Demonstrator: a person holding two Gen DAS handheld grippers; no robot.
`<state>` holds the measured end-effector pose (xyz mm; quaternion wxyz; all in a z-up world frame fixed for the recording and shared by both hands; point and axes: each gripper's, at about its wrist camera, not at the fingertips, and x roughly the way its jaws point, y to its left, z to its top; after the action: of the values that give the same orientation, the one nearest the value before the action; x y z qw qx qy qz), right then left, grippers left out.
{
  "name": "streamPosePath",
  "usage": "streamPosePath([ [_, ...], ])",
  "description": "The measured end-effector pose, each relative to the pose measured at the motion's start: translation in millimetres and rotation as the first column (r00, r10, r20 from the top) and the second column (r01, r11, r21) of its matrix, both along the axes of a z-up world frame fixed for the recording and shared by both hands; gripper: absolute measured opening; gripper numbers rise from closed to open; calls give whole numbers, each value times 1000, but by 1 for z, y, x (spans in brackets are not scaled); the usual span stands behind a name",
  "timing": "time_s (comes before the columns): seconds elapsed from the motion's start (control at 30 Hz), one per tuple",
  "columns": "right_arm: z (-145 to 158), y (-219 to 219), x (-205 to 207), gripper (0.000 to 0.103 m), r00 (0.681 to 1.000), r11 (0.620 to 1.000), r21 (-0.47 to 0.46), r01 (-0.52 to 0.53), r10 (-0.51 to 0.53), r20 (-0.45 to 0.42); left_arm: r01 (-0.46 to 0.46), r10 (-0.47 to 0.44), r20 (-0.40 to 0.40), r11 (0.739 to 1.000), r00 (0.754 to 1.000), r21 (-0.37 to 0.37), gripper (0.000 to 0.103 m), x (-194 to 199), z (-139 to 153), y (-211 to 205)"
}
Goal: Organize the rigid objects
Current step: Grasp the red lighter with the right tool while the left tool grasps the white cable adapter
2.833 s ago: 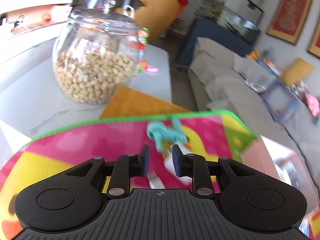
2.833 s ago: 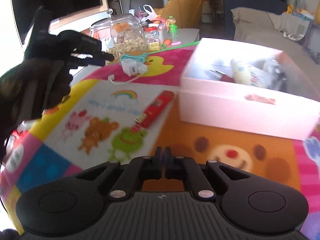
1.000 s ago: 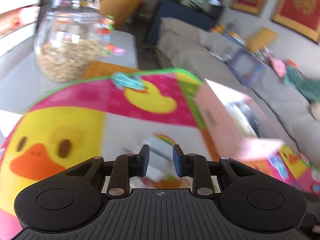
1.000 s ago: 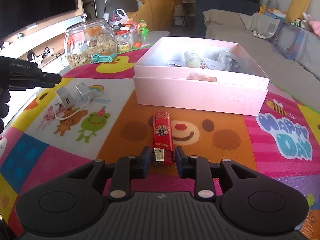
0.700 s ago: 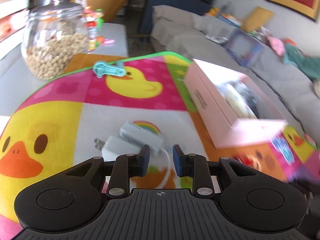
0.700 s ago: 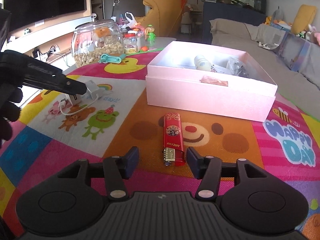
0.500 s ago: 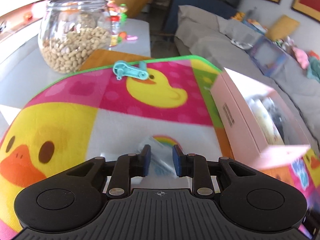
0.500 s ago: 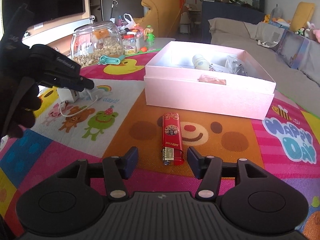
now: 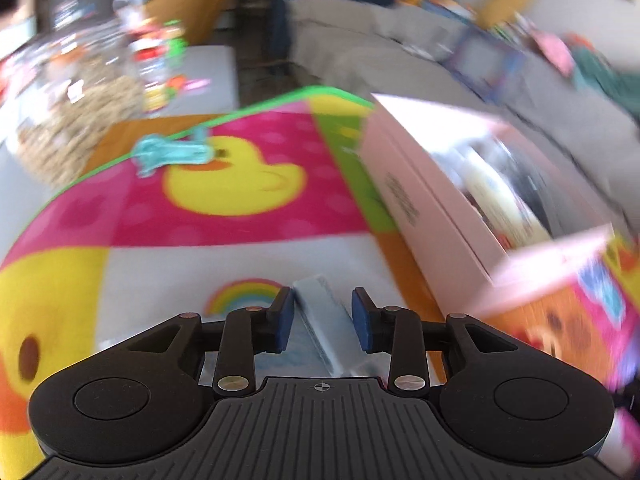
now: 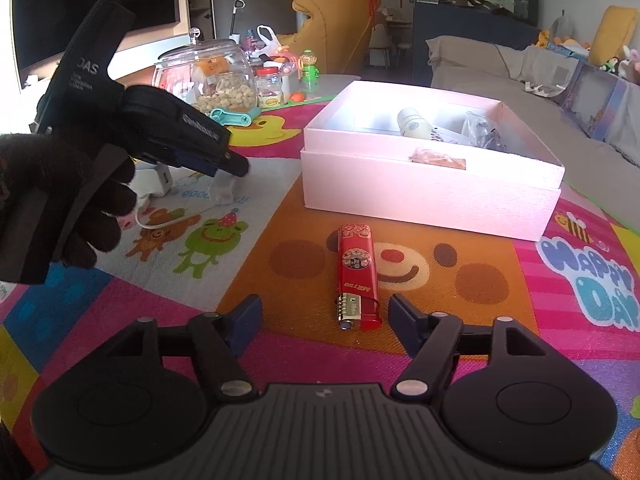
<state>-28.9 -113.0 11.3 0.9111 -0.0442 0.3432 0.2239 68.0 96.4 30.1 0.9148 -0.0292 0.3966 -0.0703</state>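
My right gripper hovers low over the play mat with its jaws opening wide. The near end of a red lighter lies flat on the mat between its fingertips, and neither pad touches it. My left gripper, seen in the right wrist view as a black tool in a gloved hand, points down at a white charger. Its jaws are opening and the charger sits between them, not squeezed. A second white charger with a cable lies just left of it.
An open pink box holding several items stands behind the lighter. A teal clip lies by the duck picture. A glass jar of nuts and small bottles stand beyond the mat's far edge. The sofa is right.
My right jaws have spread away from the lighter, which stays on the mat. My left gripper has swung over to the chargers, dropped onto one, and its jaws have widened.
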Motion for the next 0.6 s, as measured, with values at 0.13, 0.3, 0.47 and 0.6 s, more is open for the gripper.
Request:
streamPosePath([
  [0.13, 0, -4, 7, 92, 999, 997, 77, -3, 7, -48, 61, -63, 23, 993, 998, 102, 36, -7, -4, -21],
  [0.3, 0, -2, 12, 103, 995, 994, 97, -40, 48, -83, 27, -28, 21, 998, 999, 49, 36, -7, -4, -14],
  [0.47, 4, -6, 14, 98, 995, 994, 105, -36, 45, -85, 46, -49, 61, 997, 997, 59, 35, -19, -7, -14],
  [0.6, 12, -2, 18, 75, 1000, 999, 32, 0, 1, -4, 59, -59, 47, 998, 997, 3, 25, -44, -5, -7],
])
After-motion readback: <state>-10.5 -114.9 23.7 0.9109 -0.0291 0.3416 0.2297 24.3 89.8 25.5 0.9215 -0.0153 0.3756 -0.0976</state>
